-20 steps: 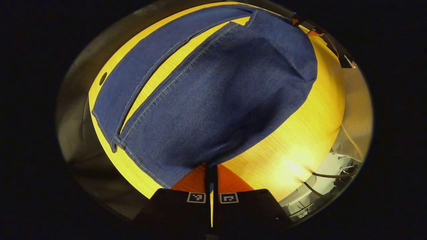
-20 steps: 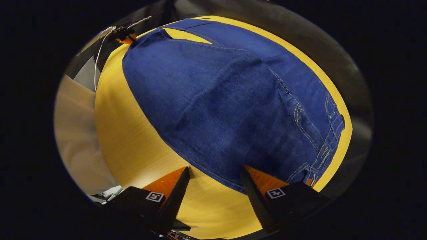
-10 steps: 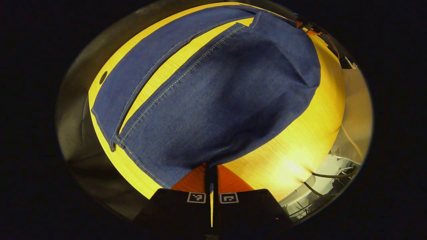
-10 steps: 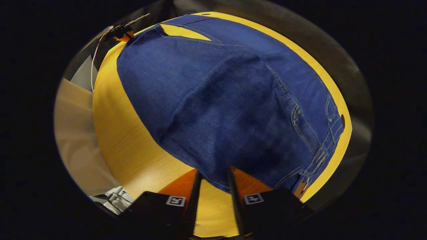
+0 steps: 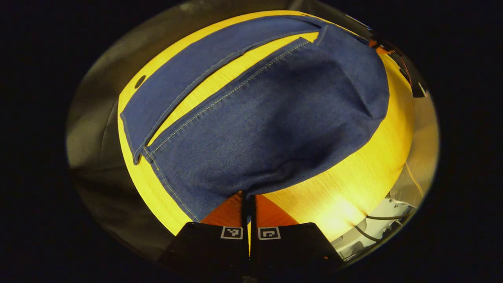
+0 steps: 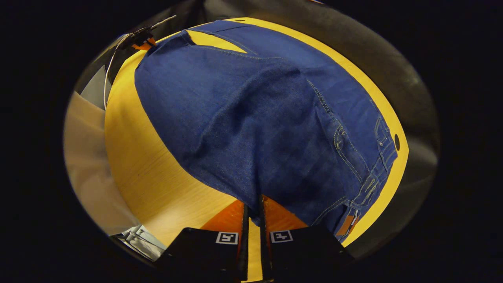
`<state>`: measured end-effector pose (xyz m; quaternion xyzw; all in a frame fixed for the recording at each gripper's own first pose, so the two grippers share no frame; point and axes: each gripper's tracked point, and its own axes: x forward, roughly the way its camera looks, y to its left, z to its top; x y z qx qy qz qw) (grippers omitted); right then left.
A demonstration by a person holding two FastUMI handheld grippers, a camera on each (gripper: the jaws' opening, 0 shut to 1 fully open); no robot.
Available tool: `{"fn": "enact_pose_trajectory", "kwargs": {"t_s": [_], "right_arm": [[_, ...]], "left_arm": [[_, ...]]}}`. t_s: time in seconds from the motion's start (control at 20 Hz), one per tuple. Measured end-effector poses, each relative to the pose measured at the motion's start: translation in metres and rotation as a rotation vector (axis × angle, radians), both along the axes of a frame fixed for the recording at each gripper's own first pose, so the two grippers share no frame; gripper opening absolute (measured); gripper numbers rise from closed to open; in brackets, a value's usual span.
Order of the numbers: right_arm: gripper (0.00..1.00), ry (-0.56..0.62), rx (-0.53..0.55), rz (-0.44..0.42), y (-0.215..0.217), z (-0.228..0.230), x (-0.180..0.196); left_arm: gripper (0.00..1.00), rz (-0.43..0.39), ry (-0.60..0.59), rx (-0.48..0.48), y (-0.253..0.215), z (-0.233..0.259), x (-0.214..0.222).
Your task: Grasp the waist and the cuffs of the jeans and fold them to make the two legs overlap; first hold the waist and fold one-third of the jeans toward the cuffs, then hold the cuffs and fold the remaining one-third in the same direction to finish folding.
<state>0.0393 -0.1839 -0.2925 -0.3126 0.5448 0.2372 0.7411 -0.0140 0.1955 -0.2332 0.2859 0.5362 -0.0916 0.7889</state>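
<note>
Jeans (image 5: pixel 259 118) lie spread on the yellow bench (image 5: pixel 353 184), near edge at six o'clock pinched in both claws: left claw (image 5: pixel 249 196) clamped near the cuff (image 5: pixel 137 151), right claw (image 6: pixel 252 207) clamped near the waist (image 6: pixel 377 165). First fold is in hand; next, I judge, lift this leg toward twelve o'clock onto the far leg (image 5: pixel 196 74)

text: none legible | markers: square coded tags on tongs (image 5: pixel 248 193), no readable characters
</note>
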Motion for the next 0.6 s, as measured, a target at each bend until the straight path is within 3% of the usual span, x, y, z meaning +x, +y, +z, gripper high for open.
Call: {"fn": "enact_pose_trajectory", "kwargs": {"t_s": [0.1,0.2,0.35,0.6], "right_arm": [[0.08,-0.008,0.007,-0.081,0.001,0.003,-0.002],[0.06,-0.035,-0.001,-0.101,0.000,0.005,0.000],[0.03,-0.102,0.004,-0.188,-0.002,0.006,0.003],[0.03,-0.261,0.196,-0.602,0.010,0.024,0.017]], "left_arm": [[0.00,0.043,-0.072,0.013,0.000,0.001,0.002],[0.00,0.083,-0.129,0.031,-0.002,0.002,0.002],[0.00,0.191,-0.206,-0.005,-0.007,0.001,0.003],[0.00,0.496,-0.475,-0.057,-0.005,0.025,0.026]]}}
